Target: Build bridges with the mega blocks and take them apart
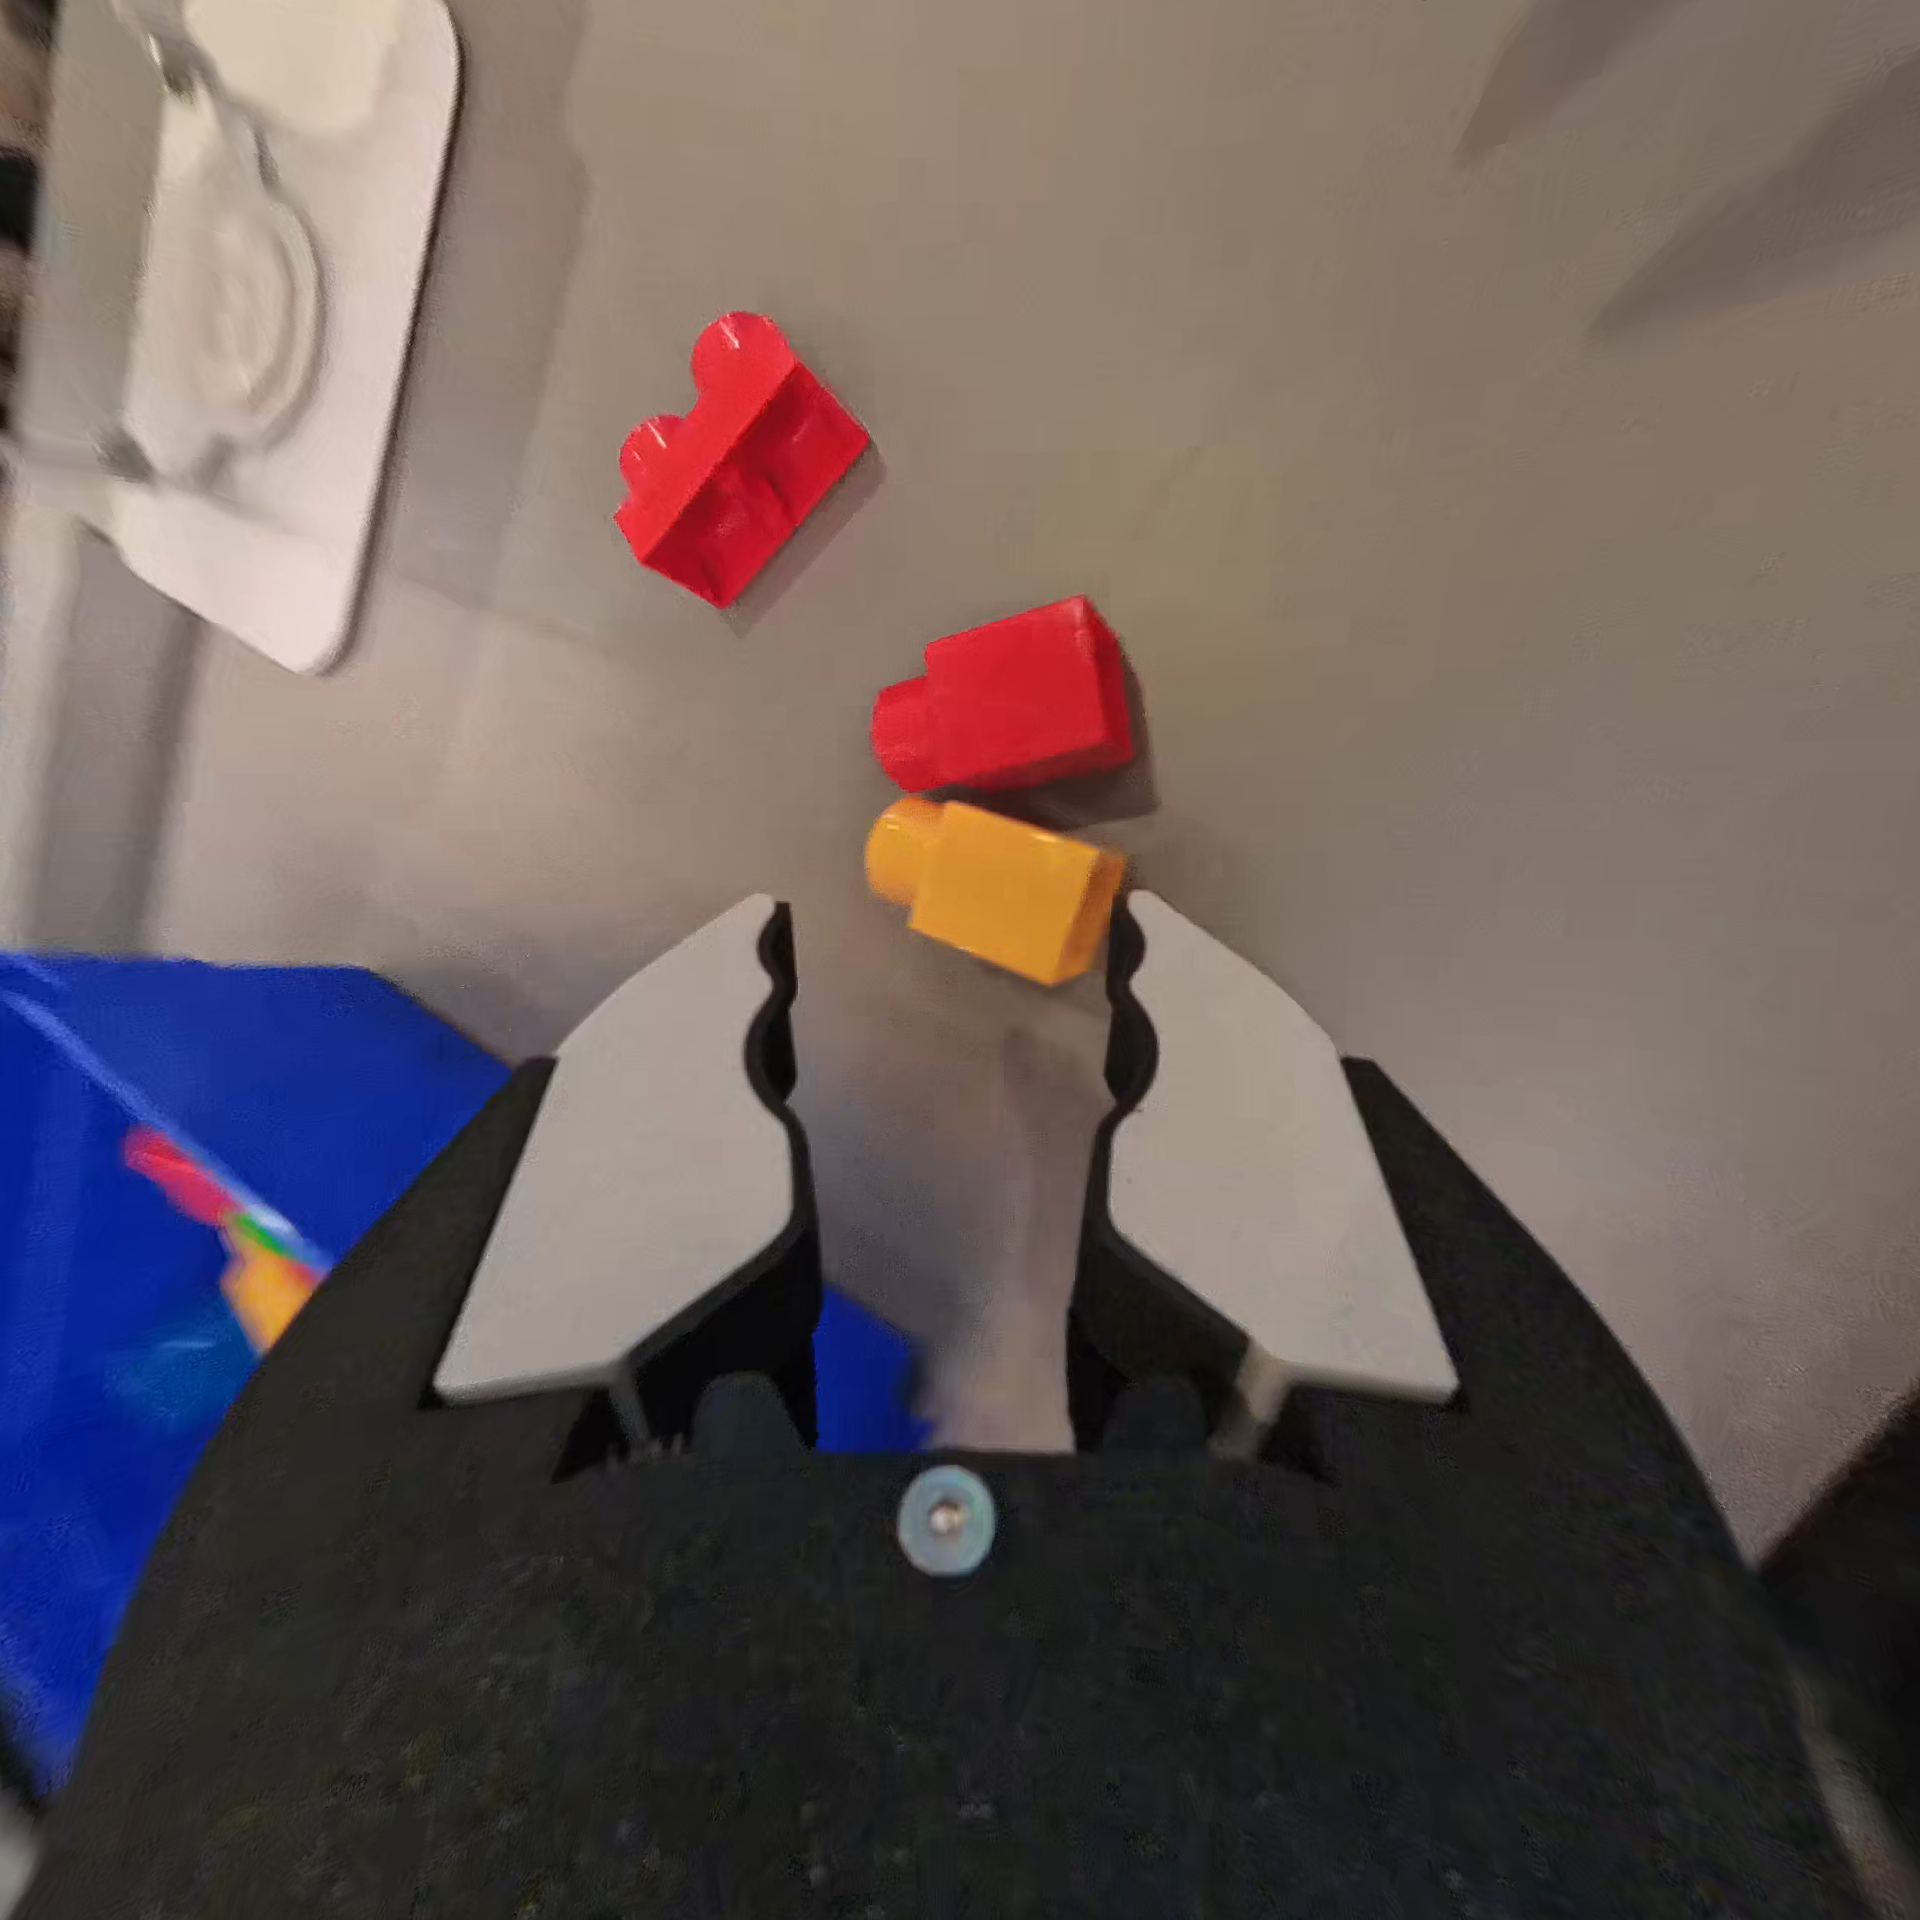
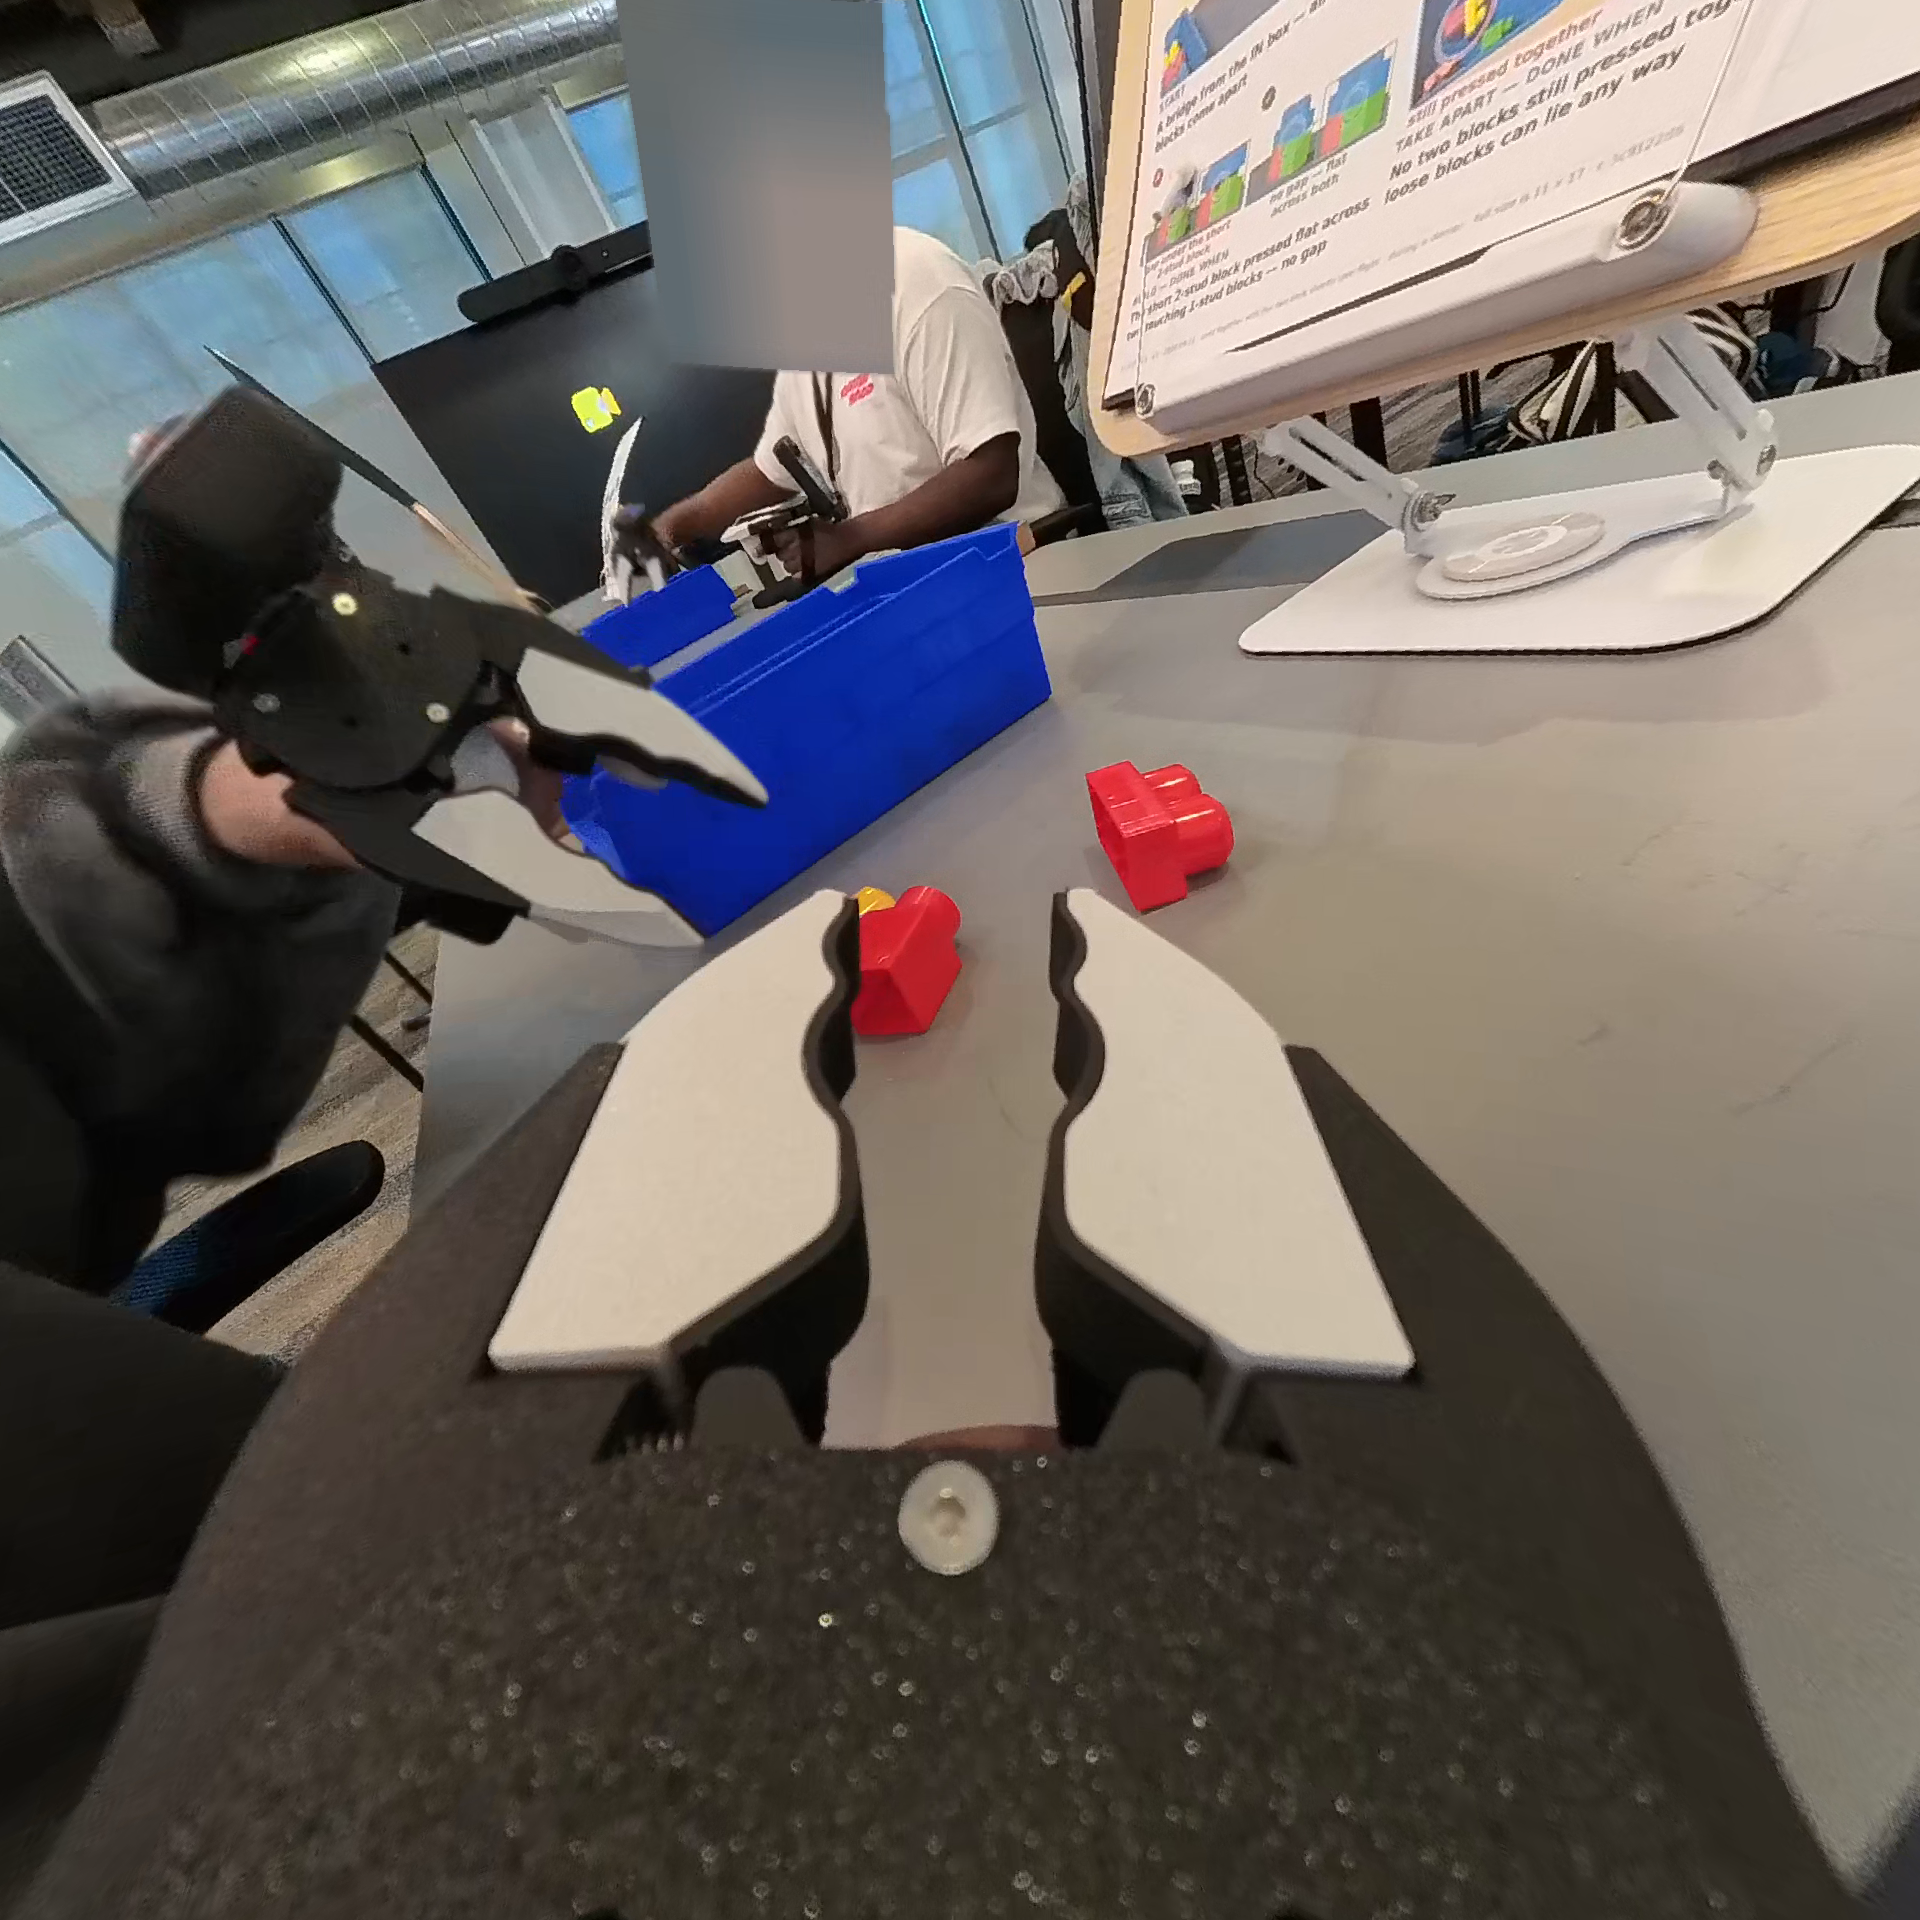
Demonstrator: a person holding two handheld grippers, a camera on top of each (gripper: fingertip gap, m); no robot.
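Lying seemingly apart, blocks (image 1: 997, 694) clear table edge (image 2: 436, 997).

A smooth grey table (image 2: 1455, 987) carries a blue plastic bin (image 2: 831, 717) at ten o'clock, a white stand base (image 2: 1558, 582) at two, and three loose blocks: a red two-stud plastic block (image 2: 1158, 831), a red one-stud plastic block (image 2: 906, 971), and an orange one-stud plastic block (image 1: 997, 894).

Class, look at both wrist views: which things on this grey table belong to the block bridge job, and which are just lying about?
Belongs to the job:
two-stud red block
one-stud red block
orange block
blue bin
left gripper, open
right gripper, open

Just lying about:
white stand holding an instruction sheet
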